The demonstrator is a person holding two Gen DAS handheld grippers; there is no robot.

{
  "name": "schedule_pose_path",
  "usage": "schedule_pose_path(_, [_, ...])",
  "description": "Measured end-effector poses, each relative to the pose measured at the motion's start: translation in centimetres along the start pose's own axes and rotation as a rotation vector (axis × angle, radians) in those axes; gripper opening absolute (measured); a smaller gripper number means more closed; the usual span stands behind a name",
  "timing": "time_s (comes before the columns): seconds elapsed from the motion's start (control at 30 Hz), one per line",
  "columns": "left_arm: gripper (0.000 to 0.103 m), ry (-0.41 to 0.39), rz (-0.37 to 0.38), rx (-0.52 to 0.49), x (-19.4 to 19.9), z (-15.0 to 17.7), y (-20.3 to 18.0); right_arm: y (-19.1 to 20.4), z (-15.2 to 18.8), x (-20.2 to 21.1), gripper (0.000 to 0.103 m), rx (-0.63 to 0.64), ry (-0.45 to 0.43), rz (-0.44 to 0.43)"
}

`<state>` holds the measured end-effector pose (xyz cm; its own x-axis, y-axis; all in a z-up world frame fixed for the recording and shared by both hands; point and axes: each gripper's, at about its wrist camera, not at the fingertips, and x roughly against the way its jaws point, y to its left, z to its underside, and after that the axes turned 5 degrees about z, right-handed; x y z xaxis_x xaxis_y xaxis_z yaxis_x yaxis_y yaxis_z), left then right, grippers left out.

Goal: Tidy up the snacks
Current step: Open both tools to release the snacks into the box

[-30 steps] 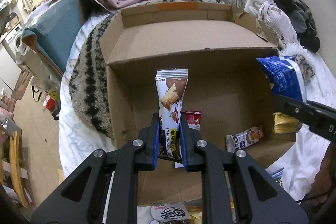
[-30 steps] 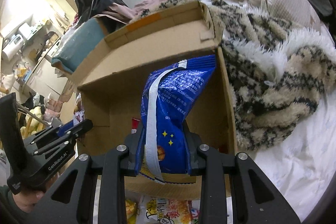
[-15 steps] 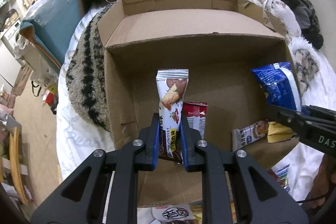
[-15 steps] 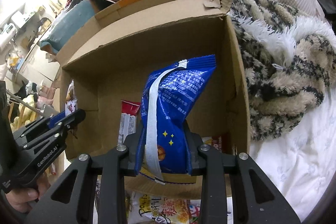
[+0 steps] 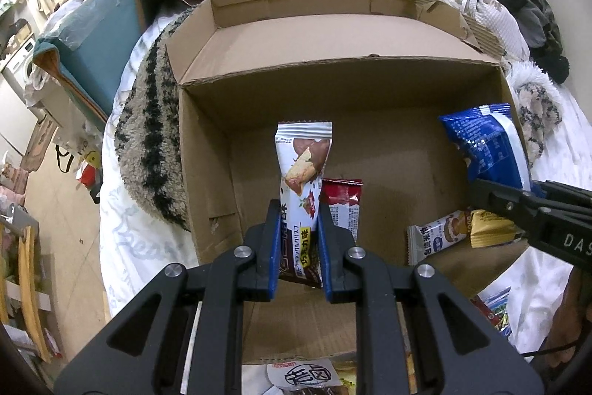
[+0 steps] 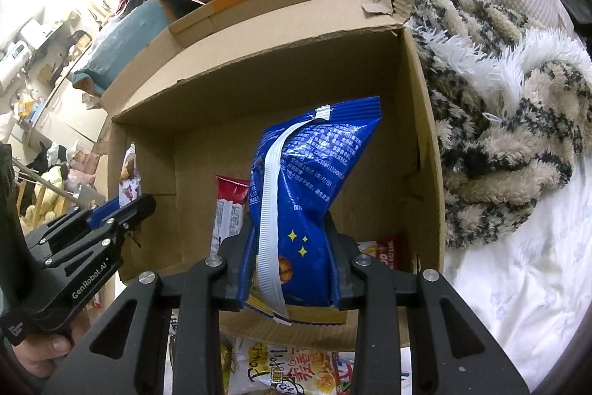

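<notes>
Two snack packets are held over one open cardboard box (image 5: 207, 150), one in each gripper. In the left gripper (image 5: 296, 243) a white biscuit-bar wrapper (image 5: 301, 169) is clamped between the blue pads (image 5: 273, 247); it stands upright, its crimped silver top uppermost, a chocolate-coated biscuit printed on its face and a yellow label lower down. In the right gripper (image 6: 290, 269) a blue snack bag (image 6: 310, 180) is pinched at its lower half, the jaws closed on it; a white back seam runs the length of the bag, small white print covers the upper part, and yellow stars sit near the grip. The bag is crumpled and leans slightly to the right. Both packets are above the inside of the box, the bar toward its left middle, the bag toward its right side.

On the box floor three further packets can be counted in the left view: a red-topped packet (image 5: 342, 206) just behind the bar, a white bar (image 5: 438, 236) near the right wall, and a yellow packet (image 5: 488, 228) touching it. In the right view a red-and-white packet (image 6: 390, 252) is seen in the box's near right corner.

More snack bags (image 6: 281, 369) lie outside the near wall of the box. The box rests on a bed, with a patterned fleece blanket (image 6: 510, 136) beside it and a white sheet (image 6: 518, 284) in front.
</notes>
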<state>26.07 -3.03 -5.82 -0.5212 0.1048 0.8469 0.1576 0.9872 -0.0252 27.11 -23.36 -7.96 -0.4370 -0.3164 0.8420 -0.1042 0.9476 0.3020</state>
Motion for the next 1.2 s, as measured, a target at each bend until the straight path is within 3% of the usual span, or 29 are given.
schedule_pose_path(0.23, [0.026,-0.004,0.008,0.011,0.2,-0.2,0.2,-0.5,0.1,0.2,0.037,-0.022,-0.010,0.006])
schedule_pose_path(0.33, [0.043,-0.010,0.020,0.019,0.4,-0.3,0.2,-0.8,0.0,0.3,0.041,-0.032,-0.010,0.012])
schedule_pose_path(0.4, [0.059,-0.016,0.034,0.017,0.6,-0.3,0.1,-1.0,0.0,0.3,0.062,-0.046,-0.011,0.018])
schedule_pose_path(0.5, [0.080,-0.042,0.031,0.011,1.0,-0.3,-0.1,-1.2,0.0,0.6,0.075,-0.042,-0.028,0.052])
schedule_pose_path(0.87, [0.081,-0.084,0.055,0.039,2.2,-0.3,0.4,-1.2,-0.3,1.1,0.077,-0.042,-0.040,0.051])
schedule_pose_path(1.0, [0.080,-0.116,0.078,0.086,3.7,0.0,1.5,-0.8,-0.4,2.5,0.077,-0.039,-0.086,0.042])
schedule_pose_path(1.03, [0.080,-0.122,0.076,0.090,4.1,0.1,1.6,-0.6,-0.3,2.9,0.080,-0.034,-0.102,0.038])
schedule_pose_path(1.1, [0.084,-0.133,0.067,0.085,5.1,0.2,1.7,-0.3,-0.2,3.6,0.099,-0.016,-0.114,0.015])
schedule_pose_path(1.2, [0.098,-0.165,0.058,0.078,6.8,0.8,2.0,0.1,0.4,4.7,0.100,-0.003,-0.108,0.002])
